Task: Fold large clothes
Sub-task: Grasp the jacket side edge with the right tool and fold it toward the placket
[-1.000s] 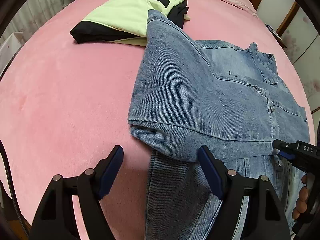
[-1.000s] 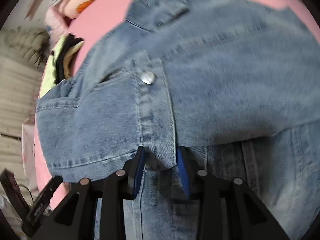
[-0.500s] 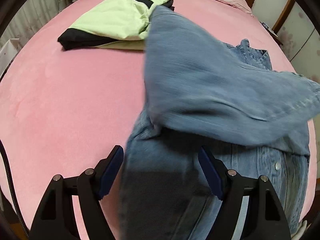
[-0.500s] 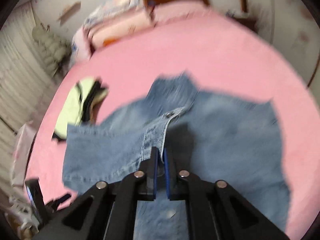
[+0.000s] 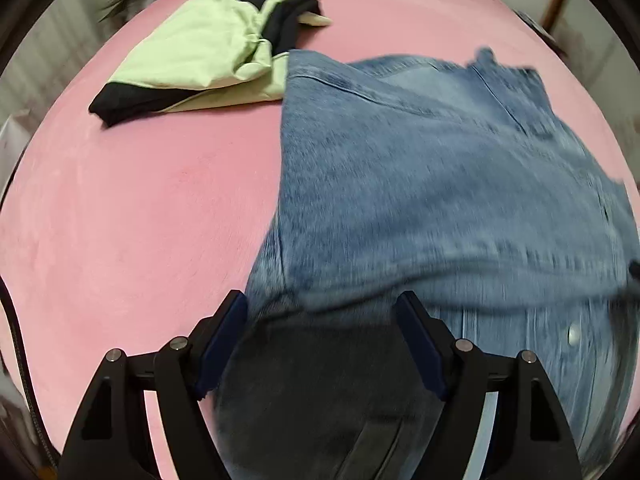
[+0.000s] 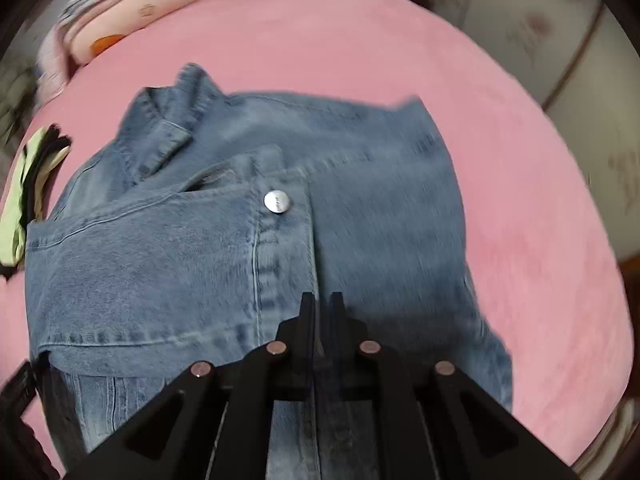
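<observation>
The denim jacket [image 6: 224,248] lies spread on the pink bed [image 5: 140,208], its collar [image 6: 172,120] pointing toward the head edge where the pillows [image 6: 124,12] sit, and one front panel is folded across the body so a silver snap button [image 6: 277,202] faces up. The right hand-held gripper [image 6: 322,308] has its fingers pressed nearly together, pinching the hem of that button placket. The left hand-held gripper [image 5: 320,320] is spread wide, hovering over the jacket's near left edge with denim between its fingers [image 5: 224,332], but gripping nothing. A folded lime-green and black garment [image 5: 208,48] rests toward the bed's far left corner, just beside the jacket's far edge.
</observation>
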{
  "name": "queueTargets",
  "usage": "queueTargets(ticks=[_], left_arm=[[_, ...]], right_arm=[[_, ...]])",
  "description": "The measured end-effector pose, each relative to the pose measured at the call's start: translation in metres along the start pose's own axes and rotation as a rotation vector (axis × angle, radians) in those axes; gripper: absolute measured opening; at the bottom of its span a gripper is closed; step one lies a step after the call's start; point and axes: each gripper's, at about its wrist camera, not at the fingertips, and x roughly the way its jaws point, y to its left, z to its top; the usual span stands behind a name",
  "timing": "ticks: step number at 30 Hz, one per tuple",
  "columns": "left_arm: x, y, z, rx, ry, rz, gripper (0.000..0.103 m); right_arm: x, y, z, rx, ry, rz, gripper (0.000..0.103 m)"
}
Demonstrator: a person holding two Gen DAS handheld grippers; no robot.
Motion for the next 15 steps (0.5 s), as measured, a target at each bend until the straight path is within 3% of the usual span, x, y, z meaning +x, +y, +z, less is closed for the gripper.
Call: queueTargets(ticks=[3, 7, 15], left_arm=[[-0.017, 0.005, -0.003, 0.022, -0.004, -0.029, 0.076], [-0.035, 0.006, 0.014, -0.005, -0.077, -0.063, 0.076], [-0.007, -0.041, 0.072, 0.000, -0.134, -0.121, 0.076]], right_arm=[[-0.004, -0.015, -0.005, 0.077, 0.009, 0.042, 0.007], [-0.020, -0.009, -0.002, 0.047, -0.033, 0.060, 0.007], [-0.024, 0.088, 0.008, -0.124, -0.050, 0.252, 0.007]])
